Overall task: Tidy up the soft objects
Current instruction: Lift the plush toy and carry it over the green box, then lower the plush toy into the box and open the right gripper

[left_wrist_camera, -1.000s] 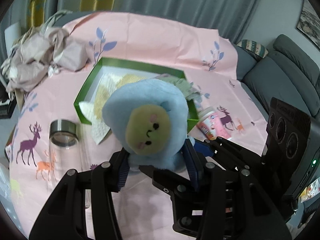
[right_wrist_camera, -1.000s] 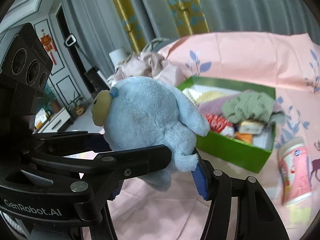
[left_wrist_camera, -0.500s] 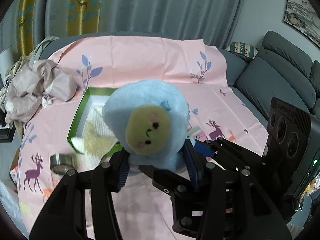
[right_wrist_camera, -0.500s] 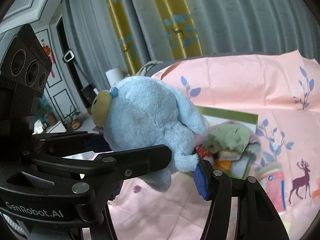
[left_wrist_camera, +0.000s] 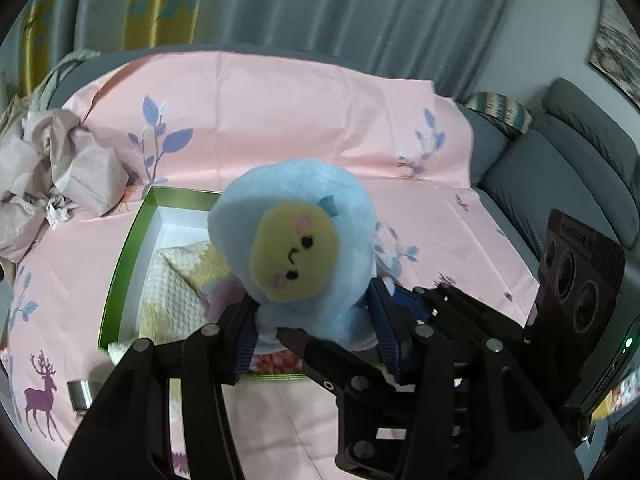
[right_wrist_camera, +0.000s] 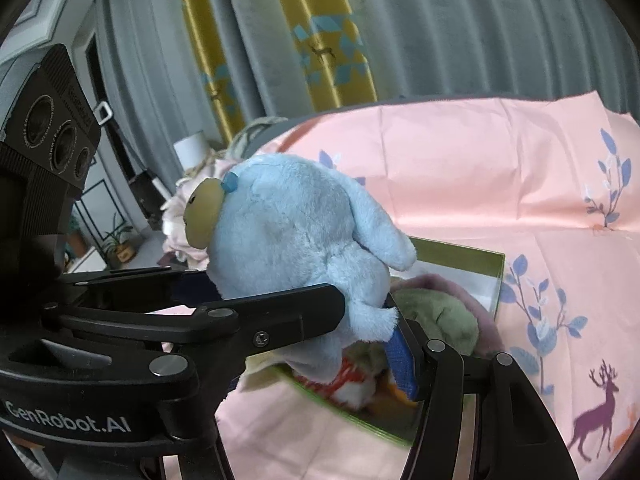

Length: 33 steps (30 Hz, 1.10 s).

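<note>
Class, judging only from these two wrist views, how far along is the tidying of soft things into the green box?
Done: the green box already holds a cream knitted cloth and an olive plush.
In hand: both the left gripper and the right gripper clamp the blue plush toy above the box.
Left: lowering and releasing it; crumpled beige fabric lies outside.

Grey sofa (left_wrist_camera: 576, 168) at right, curtains (right_wrist_camera: 400, 32) behind w/ yellow panel; metal-lidded jar (left_wrist_camera: 82, 394), prob. glass, bottom-left.

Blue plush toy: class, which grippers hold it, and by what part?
Both grippers, left and right, clamp the blue plush toy by its lower body.
</note>
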Motion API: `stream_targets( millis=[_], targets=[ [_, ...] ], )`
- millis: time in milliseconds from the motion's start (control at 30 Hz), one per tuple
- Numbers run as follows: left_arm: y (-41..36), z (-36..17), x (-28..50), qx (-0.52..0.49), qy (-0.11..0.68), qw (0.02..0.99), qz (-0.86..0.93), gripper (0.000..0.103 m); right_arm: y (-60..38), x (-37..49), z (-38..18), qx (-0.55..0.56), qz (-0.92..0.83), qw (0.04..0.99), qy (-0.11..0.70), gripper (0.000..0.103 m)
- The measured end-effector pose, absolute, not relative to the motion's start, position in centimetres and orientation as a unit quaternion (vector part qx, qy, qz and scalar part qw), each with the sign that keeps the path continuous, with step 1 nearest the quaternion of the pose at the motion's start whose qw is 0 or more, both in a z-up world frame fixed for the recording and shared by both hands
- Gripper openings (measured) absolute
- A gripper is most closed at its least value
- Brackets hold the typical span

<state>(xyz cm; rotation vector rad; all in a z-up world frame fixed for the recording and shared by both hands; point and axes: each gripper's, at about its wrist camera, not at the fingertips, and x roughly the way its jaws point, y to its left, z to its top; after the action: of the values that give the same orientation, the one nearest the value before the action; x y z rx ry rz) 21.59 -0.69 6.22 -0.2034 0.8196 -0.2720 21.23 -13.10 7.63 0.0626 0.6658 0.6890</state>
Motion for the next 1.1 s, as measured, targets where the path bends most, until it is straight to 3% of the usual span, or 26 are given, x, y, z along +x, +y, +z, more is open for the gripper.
stream_targets(
  millis=[133,233,367,500,567,667,767,1100],
  targets=[
    [0.3,4.4,24.0,-0.111,0.419,0.895,-0.104,0.059,-12.1,23.7,5.9,0.021,0.311,0.885,0.346,0.062],
    [1.0,3.7,24.8,-0.121,0.427,0.892,-0.092,0.078,-11.9,24.4,5.0,0.005,0.297,0.887,0.354,0.062],
    [1.8,3.3,24.7,-0.121,0.433,0.890,-0.076,0.081,-12.3,24.7,4.6,-0.010,0.276,0.890,0.362,0.063],
    [2.5,3.6,23.5,-0.116,0.440,0.888,-0.063,0.086,-13.4,23.9,4.9,-0.011,0.260,0.894,0.363,0.071],
    [2.7,3.9,22.7,-0.110,0.439,0.890,-0.057,0.102,-13.8,23.5,5.0,-0.015,0.252,0.896,0.366,0.071],
    [2.6,4.5,21.3,-0.089,0.436,0.894,-0.048,0.102,-14.2,22.9,5.5,-0.020,0.237,0.897,0.372,0.074],
    [2.3,4.9,20.0,-0.072,0.438,0.895,-0.043,0.102,-14.8,21.8,6.1,-0.023,0.218,0.901,0.375,0.086],
    [1.8,6.4,16.8,-0.059,0.455,0.888,-0.011,0.102,-16.0,18.9,8.0,-0.029,0.180,0.899,0.398,0.086]
  ],
)
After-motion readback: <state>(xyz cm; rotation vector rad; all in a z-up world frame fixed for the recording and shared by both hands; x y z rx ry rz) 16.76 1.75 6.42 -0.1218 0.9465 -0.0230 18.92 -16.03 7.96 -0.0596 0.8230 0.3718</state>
